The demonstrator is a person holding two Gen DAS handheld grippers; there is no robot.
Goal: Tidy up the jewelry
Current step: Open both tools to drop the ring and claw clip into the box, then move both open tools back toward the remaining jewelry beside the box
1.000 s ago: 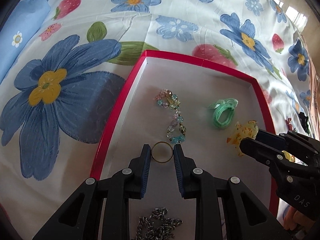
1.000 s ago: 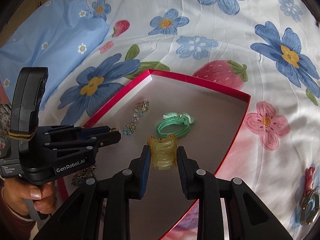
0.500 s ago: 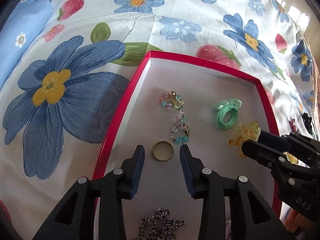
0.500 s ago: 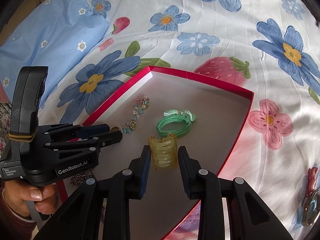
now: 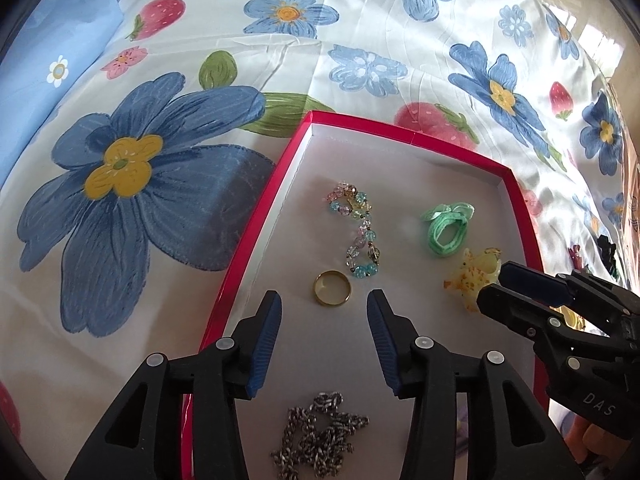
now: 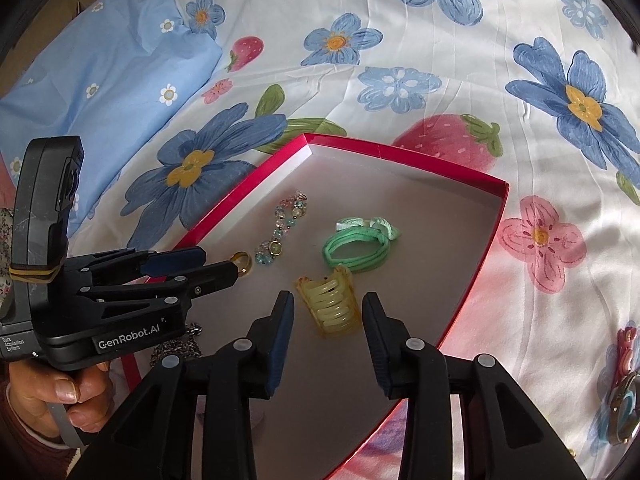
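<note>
A red-rimmed box point(image 5: 256, 240) point(image 6: 494, 224) lies on a floral bedsheet. Inside it lie a gold ring point(image 5: 331, 289) point(image 6: 243, 261), a pastel bead bracelet point(image 5: 354, 229) point(image 6: 285, 227), a green cord bracelet point(image 5: 446, 229) point(image 6: 356, 249), a yellow hair claw point(image 5: 472, 276) point(image 6: 331, 305) and a silver chain point(image 5: 320, 432). My left gripper point(image 5: 324, 312) point(image 6: 218, 266) is open, its jaws just short of the ring, touching nothing. My right gripper point(image 6: 328, 320) point(image 5: 496, 286) is open, its jaws either side of the claw, which rests on the box floor.
More jewelry lies on the sheet beyond the box's right side, a dark and coloured piece point(image 6: 624, 392) point(image 5: 606, 248). A light blue pillow point(image 6: 96, 80) sits at the far left. The box rim stands low around the items.
Both grippers have opened. The left one let go of the gold ring and drew back slightly; the right one let go of the yellow hair claw, which now lies in the box.
</note>
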